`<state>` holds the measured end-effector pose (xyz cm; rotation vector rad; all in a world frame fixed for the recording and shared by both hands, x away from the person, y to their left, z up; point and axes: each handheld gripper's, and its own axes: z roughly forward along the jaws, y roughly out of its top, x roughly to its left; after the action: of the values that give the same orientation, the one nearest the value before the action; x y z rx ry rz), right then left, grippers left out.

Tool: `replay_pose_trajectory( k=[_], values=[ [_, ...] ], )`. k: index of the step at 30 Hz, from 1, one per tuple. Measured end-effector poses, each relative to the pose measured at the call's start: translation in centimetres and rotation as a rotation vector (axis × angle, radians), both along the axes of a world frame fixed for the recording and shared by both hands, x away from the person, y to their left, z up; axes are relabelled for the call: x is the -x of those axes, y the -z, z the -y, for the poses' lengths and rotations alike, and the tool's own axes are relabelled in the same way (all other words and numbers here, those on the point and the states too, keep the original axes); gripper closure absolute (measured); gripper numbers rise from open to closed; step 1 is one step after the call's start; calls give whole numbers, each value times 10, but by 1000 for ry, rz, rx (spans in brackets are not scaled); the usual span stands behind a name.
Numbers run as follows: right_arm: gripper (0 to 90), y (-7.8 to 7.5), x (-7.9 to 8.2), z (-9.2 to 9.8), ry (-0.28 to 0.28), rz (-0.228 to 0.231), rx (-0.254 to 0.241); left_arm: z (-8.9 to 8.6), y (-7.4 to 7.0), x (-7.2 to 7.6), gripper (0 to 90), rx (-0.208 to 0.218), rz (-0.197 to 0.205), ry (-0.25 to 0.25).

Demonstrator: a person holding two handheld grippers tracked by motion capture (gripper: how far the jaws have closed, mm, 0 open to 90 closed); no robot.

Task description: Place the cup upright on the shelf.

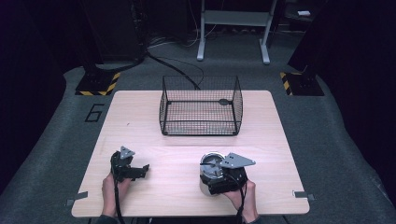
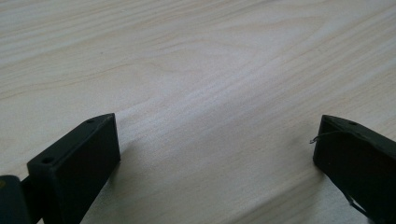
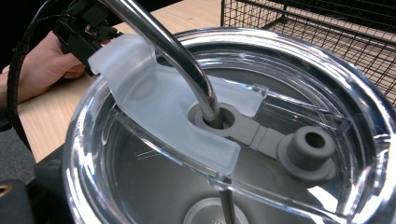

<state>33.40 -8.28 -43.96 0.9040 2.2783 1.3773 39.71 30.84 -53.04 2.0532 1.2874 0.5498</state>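
Two grippers down at the near edge of the table (image 1: 187,186). Left gripper (image 1: 135,170) near the left corner, jaws spread wide, nothing between them but bare wood. Right gripper (image 1: 224,179) hard against a steel tumbler (image 1: 210,170) standing upright near the right corner; grip on it likely, jaws hidden, can't tell. Clear lid (image 3: 280,70) on, metal straw (image 3: 177,56) through its grey grommet. Wire basket (image 1: 201,106) well apart at the far side.
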Motion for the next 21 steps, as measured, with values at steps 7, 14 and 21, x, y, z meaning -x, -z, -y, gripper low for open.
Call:
replay_pose_trajectory(
  k=[7,14,21],
  values=[
    [27,1,1,0,6,10,-2,0,0,0,4,0,0,0],
    [29,0,1,0,14,16,4,0,0,0,4,0,0,0],
    [30,-7,1,3,23,50,5,0,0,0,4,2,-1,1]
  ],
)
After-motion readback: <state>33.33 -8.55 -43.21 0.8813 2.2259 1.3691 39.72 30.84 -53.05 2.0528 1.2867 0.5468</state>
